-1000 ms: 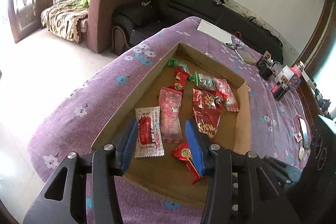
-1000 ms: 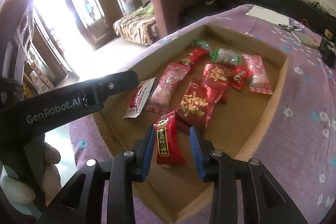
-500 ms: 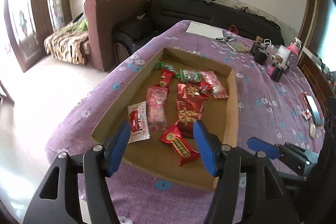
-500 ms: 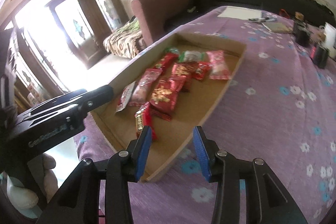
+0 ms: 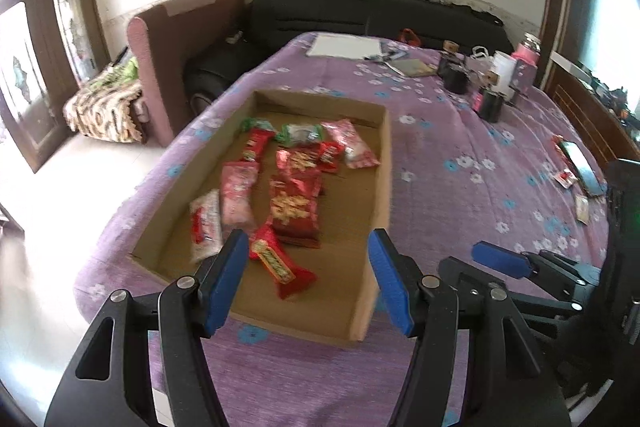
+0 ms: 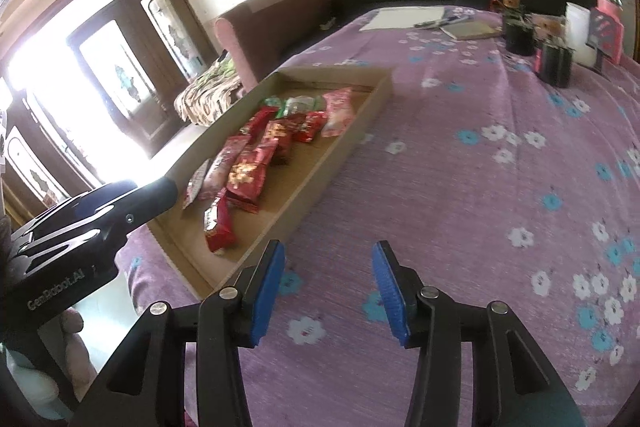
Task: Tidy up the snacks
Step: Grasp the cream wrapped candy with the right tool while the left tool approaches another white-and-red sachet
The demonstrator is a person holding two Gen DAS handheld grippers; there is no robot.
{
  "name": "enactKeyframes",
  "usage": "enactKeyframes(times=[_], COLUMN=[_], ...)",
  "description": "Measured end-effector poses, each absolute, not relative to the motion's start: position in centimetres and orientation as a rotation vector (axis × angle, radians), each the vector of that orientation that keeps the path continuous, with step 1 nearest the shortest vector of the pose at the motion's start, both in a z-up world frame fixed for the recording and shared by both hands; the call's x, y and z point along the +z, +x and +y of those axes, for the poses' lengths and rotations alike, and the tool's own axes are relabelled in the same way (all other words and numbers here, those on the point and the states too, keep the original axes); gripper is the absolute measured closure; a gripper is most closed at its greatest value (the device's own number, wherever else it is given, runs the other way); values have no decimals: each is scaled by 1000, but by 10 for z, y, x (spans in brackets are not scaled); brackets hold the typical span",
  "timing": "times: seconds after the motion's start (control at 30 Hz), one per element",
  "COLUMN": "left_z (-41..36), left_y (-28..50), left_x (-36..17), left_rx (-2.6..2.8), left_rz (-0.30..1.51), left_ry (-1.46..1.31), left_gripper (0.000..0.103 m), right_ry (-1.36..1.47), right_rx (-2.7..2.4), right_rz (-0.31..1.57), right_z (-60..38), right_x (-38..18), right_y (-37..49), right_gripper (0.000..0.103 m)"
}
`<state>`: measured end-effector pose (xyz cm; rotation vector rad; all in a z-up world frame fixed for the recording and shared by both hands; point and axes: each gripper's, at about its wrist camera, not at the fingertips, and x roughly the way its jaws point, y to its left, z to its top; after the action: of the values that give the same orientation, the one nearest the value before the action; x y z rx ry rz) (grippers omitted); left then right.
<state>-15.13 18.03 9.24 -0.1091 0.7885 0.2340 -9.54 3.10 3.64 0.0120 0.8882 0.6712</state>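
Snack packets [image 5: 294, 203], mostly red and pink with two green ones at the far end, are lying in loose rows inside a shallow cardboard tray [image 5: 382, 187] at the centre of the left wrist view, their long sides running mostly along the tray's length, away from the camera. The tray is sitting on a purple flowered cloth [image 6: 460, 187]. Dark cups [image 6: 554, 65] are standing upper right. The left gripper [image 5: 308, 277] is hovering over the tray's near end, jaws wide and empty. The right gripper [image 6: 328, 291], jaws just opening, is holding nothing over bare cloth.
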Motion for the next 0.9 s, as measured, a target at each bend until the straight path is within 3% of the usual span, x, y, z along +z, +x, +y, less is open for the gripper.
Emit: enactKeyframes(times=[0.2, 0.33, 0.67, 0.9], left_z=[161, 140, 106, 104], left_y=[-144, -135, -129, -121], left_x=[90, 82, 68, 54], left_rx=[43, -60, -207, -234], left_rz=[831, 884, 881, 981], left_ry=[-222, -256, -311, -338], left_gripper=[42, 29, 29, 29], right_ry=[51, 104, 237, 307], right_rx=[615, 544, 67, -80], right_rz=[900, 892, 784, 870], right_z=[1, -36, -210, -260], right_x=[28, 28, 49, 33], right_y=[-85, -73, -2, 71], right_gripper=[55, 55, 55, 53])
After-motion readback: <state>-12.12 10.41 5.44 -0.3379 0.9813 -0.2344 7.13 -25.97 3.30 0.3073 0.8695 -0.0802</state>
